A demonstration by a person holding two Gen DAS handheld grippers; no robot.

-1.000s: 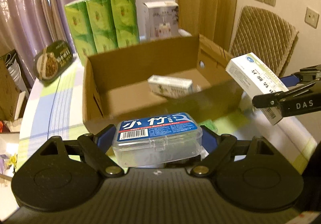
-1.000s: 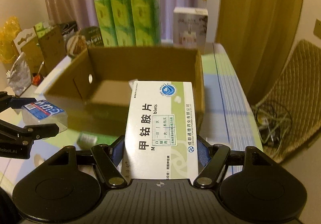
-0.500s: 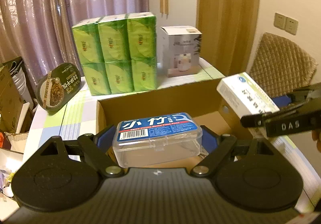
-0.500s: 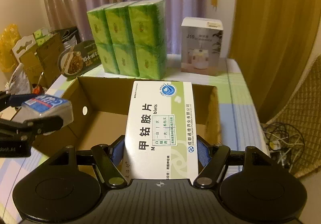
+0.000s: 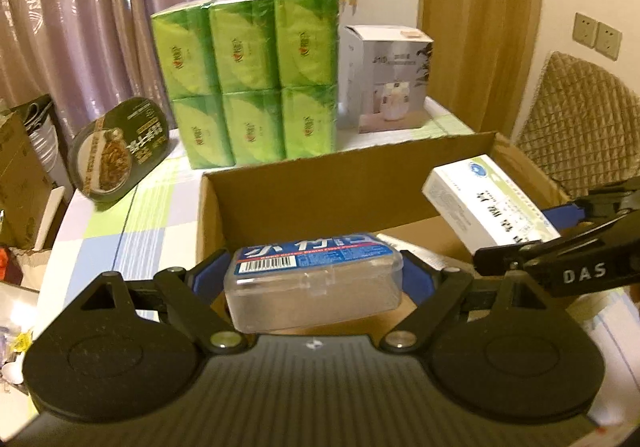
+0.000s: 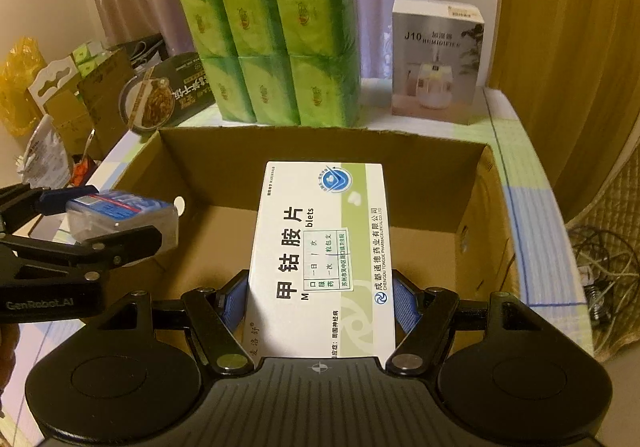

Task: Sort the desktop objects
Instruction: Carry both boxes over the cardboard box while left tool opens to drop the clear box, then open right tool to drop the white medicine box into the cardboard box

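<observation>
Holding a clear plastic floss case (image 5: 314,283) by its two short ends, the left gripper (image 5: 314,279) is clenched on it with the blue label facing up, a level hold that keeps the lid on top. The case hangs over the near left part of an open cardboard box (image 5: 280,191), above the floor of the box and not touching it. The right gripper (image 6: 320,299) is likewise clenched, its blue pads pressing the long edges of a flat white and green medicine carton (image 6: 320,247), which sticks out forward over the middle of the same box (image 6: 472,207); gripping the near end leaves most of the carton free to go in first. Both things seem to be carried in together, so the step in hand looks like lowering and letting go inside the box. The two grippers sit near each other, side by side, so a careless drop could knock one against the other. Behind the box on the checked worktop (image 5: 120,215) stand a block of green tissue packs (image 6: 276,47), a humidifier box (image 6: 436,63) and a dark noodle bowl (image 5: 118,151) tipped on edge.
</observation>
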